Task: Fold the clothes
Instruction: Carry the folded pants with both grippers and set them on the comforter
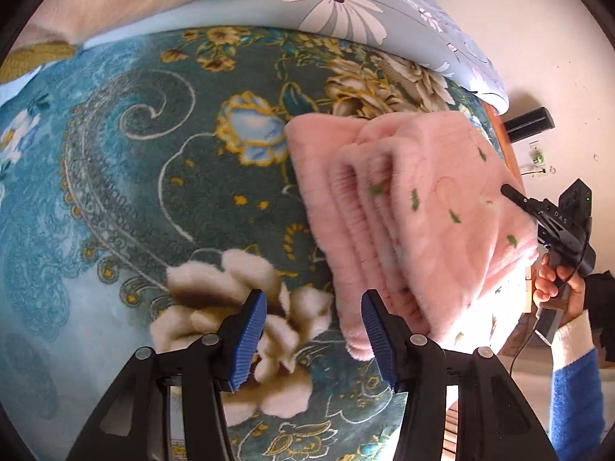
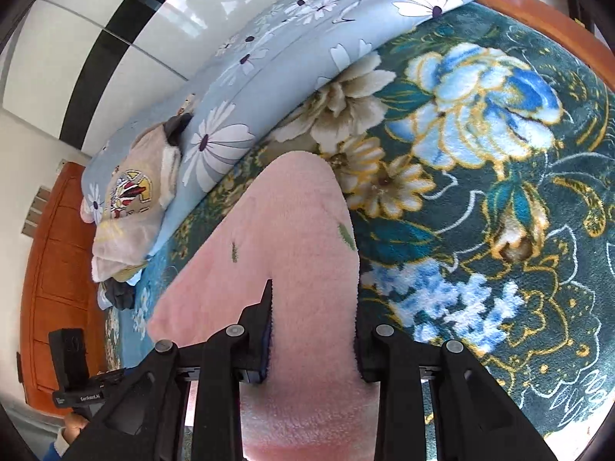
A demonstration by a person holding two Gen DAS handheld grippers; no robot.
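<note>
A pink fleece garment [image 1: 423,207] with small green marks lies folded in several layers on the teal floral blanket [image 1: 134,192]. Its right side is lifted off the bed. My right gripper [image 2: 313,319] is shut on a thick bundle of that pink garment [image 2: 284,238]; one finger shows on top of the fabric and the other is hidden behind it. From the left wrist view the right gripper [image 1: 513,194] comes in at the garment's right edge, held by a hand [image 1: 553,280]. My left gripper [image 1: 313,307] is open above the blanket, its right pad [image 1: 378,342] next to the garment's near corner.
A pale blue daisy-print quilt [image 2: 269,57] is bunched along the far side of the bed. A beige garment with a cartoon print [image 2: 134,199] lies on it. An orange wooden bed frame [image 2: 57,269] and white walls surround the bed. The left gripper's body [image 2: 73,365] shows low left.
</note>
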